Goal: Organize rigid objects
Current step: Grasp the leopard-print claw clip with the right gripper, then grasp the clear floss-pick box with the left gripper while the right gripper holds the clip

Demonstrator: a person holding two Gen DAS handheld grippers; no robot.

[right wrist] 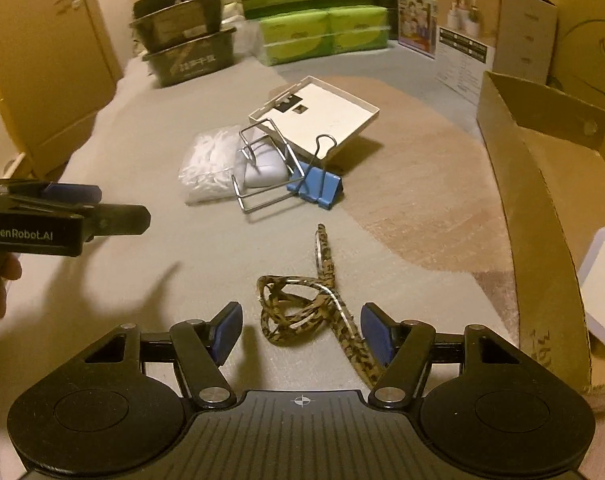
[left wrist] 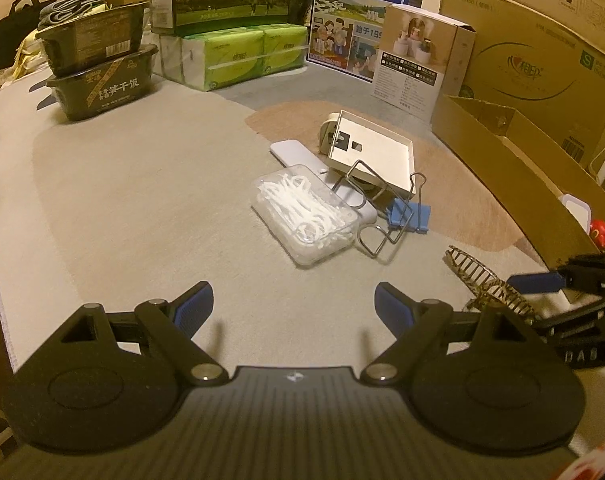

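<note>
Right wrist view: right tool (right wrist: 301, 330) apart around leopard-print hair clip (right wrist: 302, 308), pads not touching; left tool (left wrist: 293, 306) apart, empty.

Left gripper (left wrist: 293, 307) hovered over the mat (left wrist: 142, 200), jaws wide, nothing between them. Right gripper (right wrist: 301, 328) pointed down at the mat, jaws part-closed around the leopard clip (right wrist: 302, 312); right pad (right wrist: 376, 332) touched it, left pad stood clear.

Left gripper (left wrist: 293, 304), right gripper (right wrist: 301, 328): black plastic bodies, blue ribbed pads, silver pivot screws, round side discs, ridged centre plate, white "GenRobot.AI" lettering.
</note>
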